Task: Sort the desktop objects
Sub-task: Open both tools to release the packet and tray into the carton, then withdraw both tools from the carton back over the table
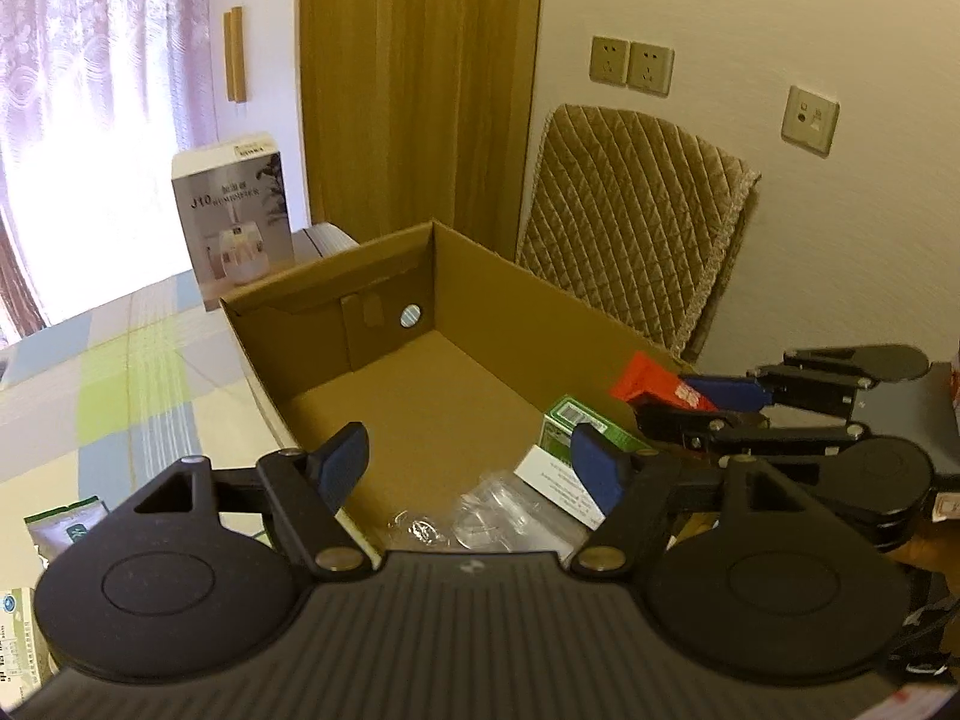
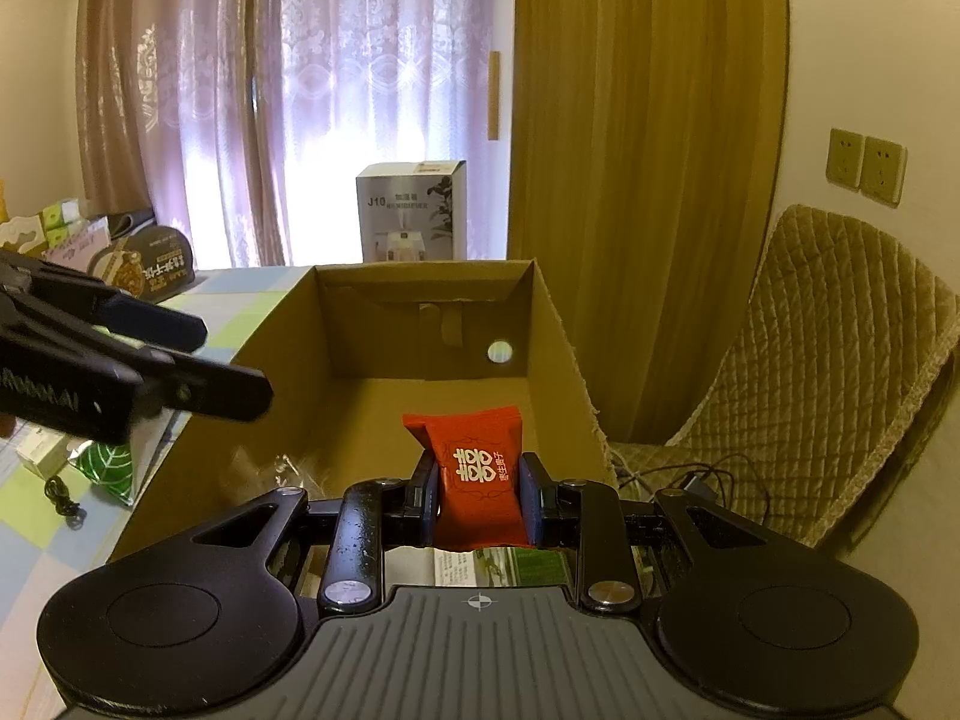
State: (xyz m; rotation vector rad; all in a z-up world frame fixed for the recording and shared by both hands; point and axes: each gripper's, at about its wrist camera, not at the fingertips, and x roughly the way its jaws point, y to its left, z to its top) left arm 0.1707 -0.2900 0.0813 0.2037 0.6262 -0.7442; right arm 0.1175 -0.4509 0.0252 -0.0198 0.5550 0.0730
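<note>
— Colours? A red packet [image 2: 477, 474] with white characters, a plain brown cardboard box [image 2: 432, 324].

— Around them: a green-and-blue checked bench [image 1: 120, 372], a quilted tan chair cover [image 2: 828, 324], lilac patterned curtains [image 2: 312, 90].

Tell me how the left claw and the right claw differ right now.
The left claw is open and holds nothing; the right claw is shut on a red packet. The left claw reaches in over the box's near left wall, the right claw nearer its right side. Both hover over the open cardboard box.

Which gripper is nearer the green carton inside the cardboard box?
Left. The left gripper hangs open beside the green carton; the right gripper, clamping the red packet, sits above it.
</note>
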